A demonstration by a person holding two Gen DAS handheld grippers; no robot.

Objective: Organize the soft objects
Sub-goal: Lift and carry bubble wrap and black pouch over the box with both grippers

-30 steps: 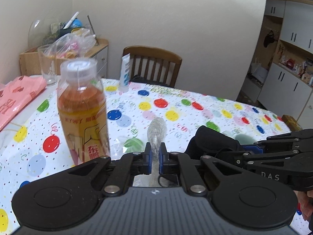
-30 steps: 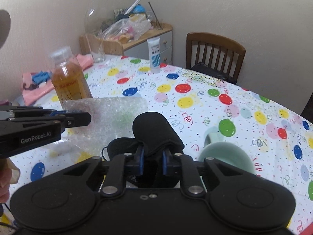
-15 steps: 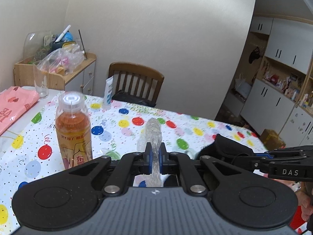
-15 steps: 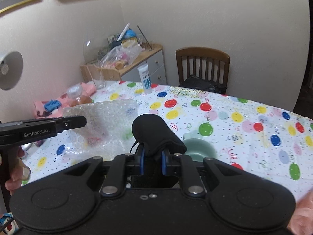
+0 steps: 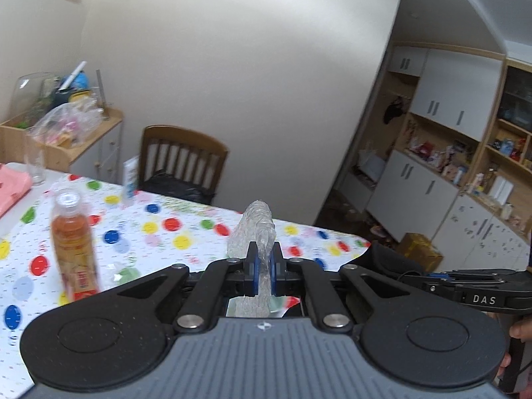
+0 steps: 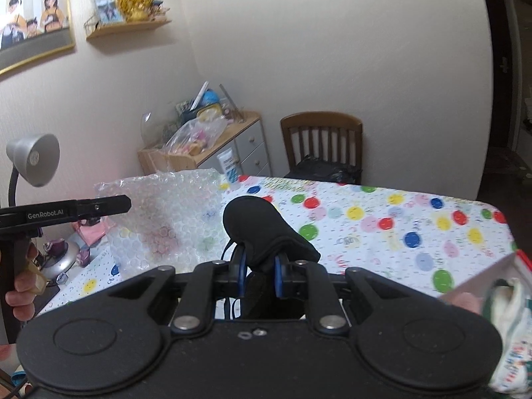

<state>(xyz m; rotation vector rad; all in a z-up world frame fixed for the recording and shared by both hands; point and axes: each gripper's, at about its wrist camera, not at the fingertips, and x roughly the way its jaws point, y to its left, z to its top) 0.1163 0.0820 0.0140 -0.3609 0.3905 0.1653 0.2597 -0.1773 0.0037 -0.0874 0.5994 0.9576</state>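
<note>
Currently left claw (image 5: 262, 267) is pinching bubble wrap (image 6: 166, 219) and right claw (image 6: 261, 274) is clamping black mask (image 6: 262, 229), both hanging above the desk (image 6: 415, 229), probably for sorting.

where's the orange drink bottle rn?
In the left wrist view, the orange drink bottle stands upright on the polka-dot table, left of the left gripper pinching bubble wrap.

Your left tool (image 5: 262, 271) is clamped tight, fingers (image 5: 251, 274) nearly meeting. Your right tool (image 6: 261, 271) grips too, its fingers (image 6: 240, 271) set wider; both are raised and level, side by side.
</note>
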